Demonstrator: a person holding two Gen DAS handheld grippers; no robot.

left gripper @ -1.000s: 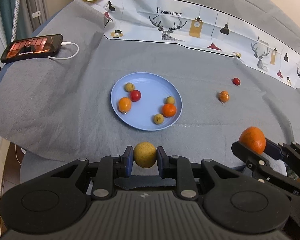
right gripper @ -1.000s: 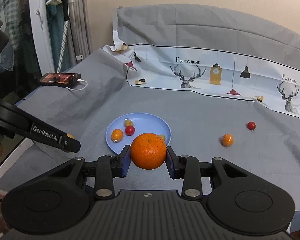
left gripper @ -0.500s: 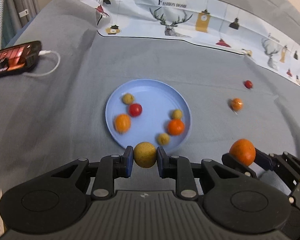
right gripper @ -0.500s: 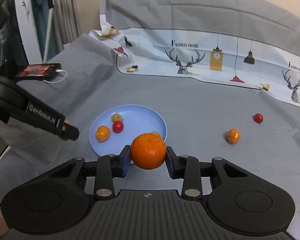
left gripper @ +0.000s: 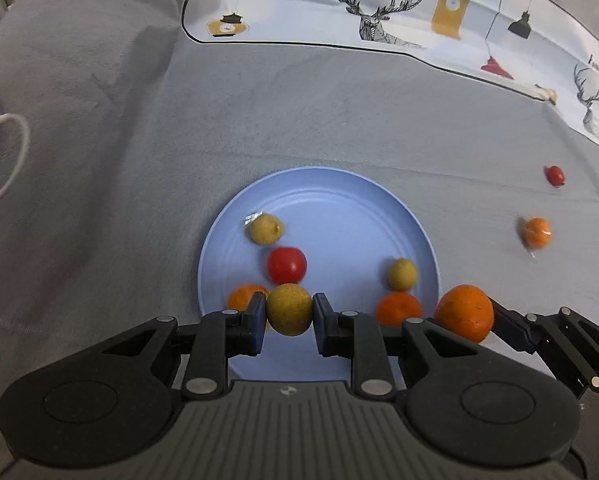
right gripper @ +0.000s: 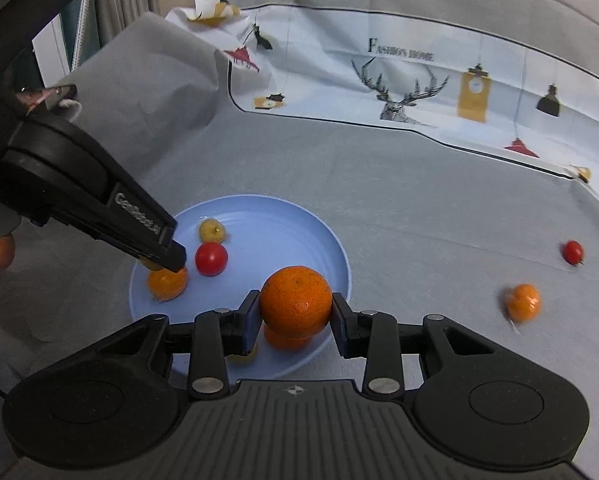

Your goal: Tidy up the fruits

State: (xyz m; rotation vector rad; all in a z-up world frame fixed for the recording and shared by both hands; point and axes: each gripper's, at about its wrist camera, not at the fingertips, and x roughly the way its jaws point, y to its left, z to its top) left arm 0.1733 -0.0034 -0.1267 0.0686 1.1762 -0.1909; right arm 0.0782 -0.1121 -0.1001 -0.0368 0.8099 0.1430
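A blue plate [left gripper: 339, 200] [right gripper: 299, 220] on grey cloth holds several small fruits: yellow-brown ones [left gripper: 265, 230], a red one [left gripper: 286, 265] and orange ones [left gripper: 398, 308]. My left gripper [left gripper: 289, 316] is shut on a yellow-brown round fruit [left gripper: 289, 310] above the plate's near left part; it also shows in the right wrist view [right gripper: 155, 264]. My right gripper [right gripper: 295, 312] is shut on a large orange [right gripper: 296, 302], above the plate's near right edge; the orange shows in the left wrist view [left gripper: 464, 313].
A small orange fruit [left gripper: 536, 233] [right gripper: 522, 303] and a small red fruit [left gripper: 555, 175] [right gripper: 573, 251] lie on the cloth right of the plate. A printed white cloth [left gripper: 419, 12] lies at the back. A phone with white cable [left gripper: 3, 152] lies far left.
Both grippers moved forward with their fruits, from in front of the plate to over its near part. The plate and loose fruits stayed put.
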